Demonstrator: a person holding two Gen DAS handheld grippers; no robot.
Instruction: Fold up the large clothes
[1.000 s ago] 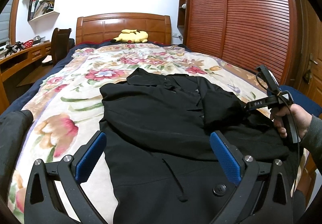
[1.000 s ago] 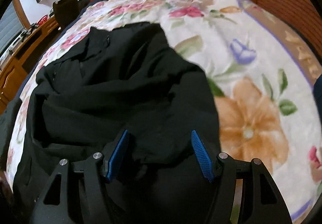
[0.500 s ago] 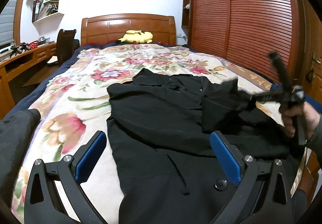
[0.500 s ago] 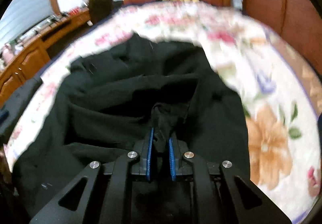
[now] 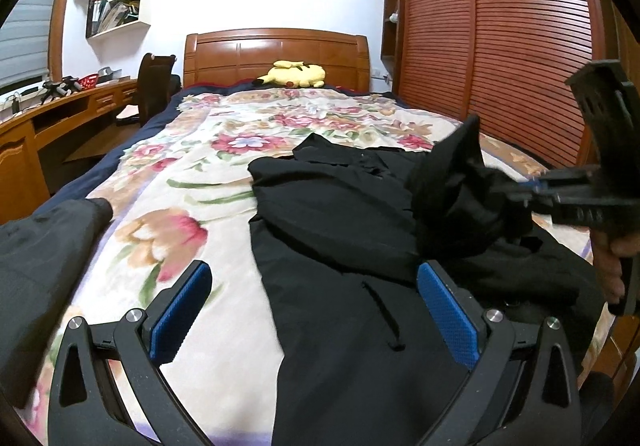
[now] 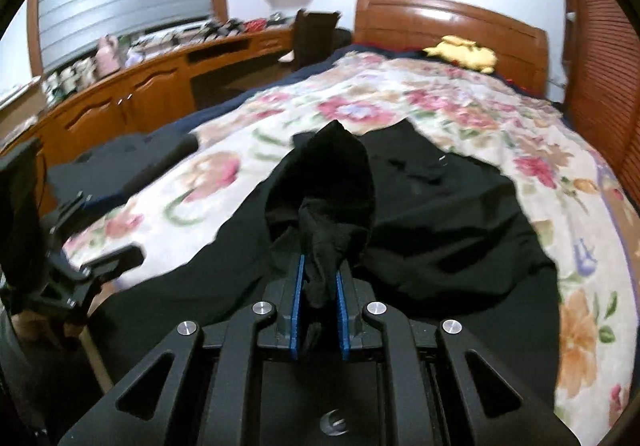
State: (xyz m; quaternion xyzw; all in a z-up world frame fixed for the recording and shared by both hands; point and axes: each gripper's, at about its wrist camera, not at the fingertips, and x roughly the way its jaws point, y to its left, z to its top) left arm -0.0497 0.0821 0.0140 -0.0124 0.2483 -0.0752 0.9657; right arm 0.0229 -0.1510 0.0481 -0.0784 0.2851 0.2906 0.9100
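A black coat (image 5: 340, 230) is spread on a flowered bed (image 5: 224, 173) for folding.

A bunched sleeve (image 6: 320, 205) is clamped and lifted in the right gripper (image 6: 319, 286), its jaws easing slightly apart, probably to carry it across the body. The left gripper (image 5: 316, 314) is held wide apart and empty above the hem.

— Right gripper (image 6: 319, 292)?
— No longer wide above the black coat (image 5: 352, 230); now clamps a bunch of its cloth, jaws easing slightly apart.
— And that cloth?
— Lifts off the bed (image 5: 224, 181), rises in a peak, carried toward the coat's middle.
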